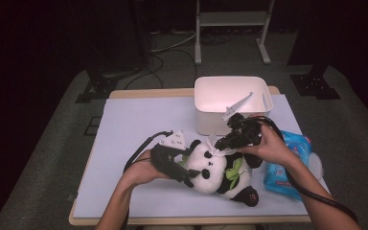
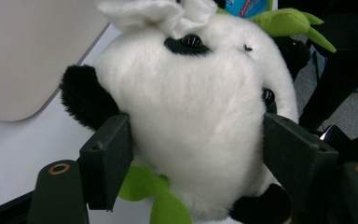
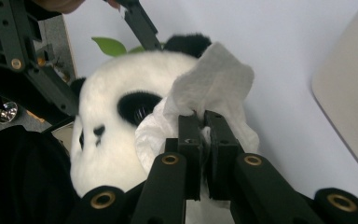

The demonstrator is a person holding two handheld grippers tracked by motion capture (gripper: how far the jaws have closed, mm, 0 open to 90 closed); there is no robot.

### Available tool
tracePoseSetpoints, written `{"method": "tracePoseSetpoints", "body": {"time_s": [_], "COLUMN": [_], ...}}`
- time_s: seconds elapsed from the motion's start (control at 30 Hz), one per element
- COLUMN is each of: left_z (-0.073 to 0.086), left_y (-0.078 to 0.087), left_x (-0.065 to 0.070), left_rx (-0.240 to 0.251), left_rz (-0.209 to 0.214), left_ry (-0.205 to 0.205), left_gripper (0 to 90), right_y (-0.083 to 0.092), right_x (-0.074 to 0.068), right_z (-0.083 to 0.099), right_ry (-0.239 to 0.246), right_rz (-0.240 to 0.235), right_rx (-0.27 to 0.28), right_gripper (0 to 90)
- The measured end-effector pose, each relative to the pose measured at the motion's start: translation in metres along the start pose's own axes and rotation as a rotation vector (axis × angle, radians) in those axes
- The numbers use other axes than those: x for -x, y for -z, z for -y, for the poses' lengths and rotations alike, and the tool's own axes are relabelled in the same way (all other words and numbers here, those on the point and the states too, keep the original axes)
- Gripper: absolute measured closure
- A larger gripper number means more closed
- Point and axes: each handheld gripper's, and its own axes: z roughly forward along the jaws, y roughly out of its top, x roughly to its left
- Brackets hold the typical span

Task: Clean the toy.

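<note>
left claw (image 1: pixel 188 181): clamps head of black-and-white plush panda (image 1: pixel 218 172), counter (image 1: pixel 134 124) centre | right claw (image 1: pixel 219 145): pinches crumpled white wipe (image 3: pixel 205 93) at panda's 12 o'clock | progress: face-wiping underway, likely unfinished

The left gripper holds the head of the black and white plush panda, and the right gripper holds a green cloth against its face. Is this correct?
Not quite: the crumpled wipe is white, not green, as the right gripper view shows. The right gripper is shut on it; the left gripper does hold the black and white plush panda by its head.
</note>
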Motion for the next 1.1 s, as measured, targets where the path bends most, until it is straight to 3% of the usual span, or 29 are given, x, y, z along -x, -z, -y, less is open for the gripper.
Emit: {"method": "tracePoseSetpoints", "body": {"time_s": [0.1, 0.57, 1.1], "left_z": [0.0, -0.002, -0.002], "left_y": [0.0, -0.001, 0.002], "left_x": [-0.001, -0.001, -0.005], "left_rx": [0.0, -0.009, -0.025], "left_rz": [0.002, -0.009, -0.013], "left_ry": [0.003, 0.004, 0.013], "left_gripper": [26.4, 26.4, 24.0], "right_y": [0.002, 0.013, 0.009], "right_x": [0.001, -0.003, -0.001], "right_z": [0.009, 0.051, 0.064], "right_ry": [-0.027, -0.053, -0.062], "right_rz": [0.001, 0.018, 0.019], "right_rx": [0.004, 0.004, 0.019], "right_gripper": [85.4, 85.4, 85.9]}}
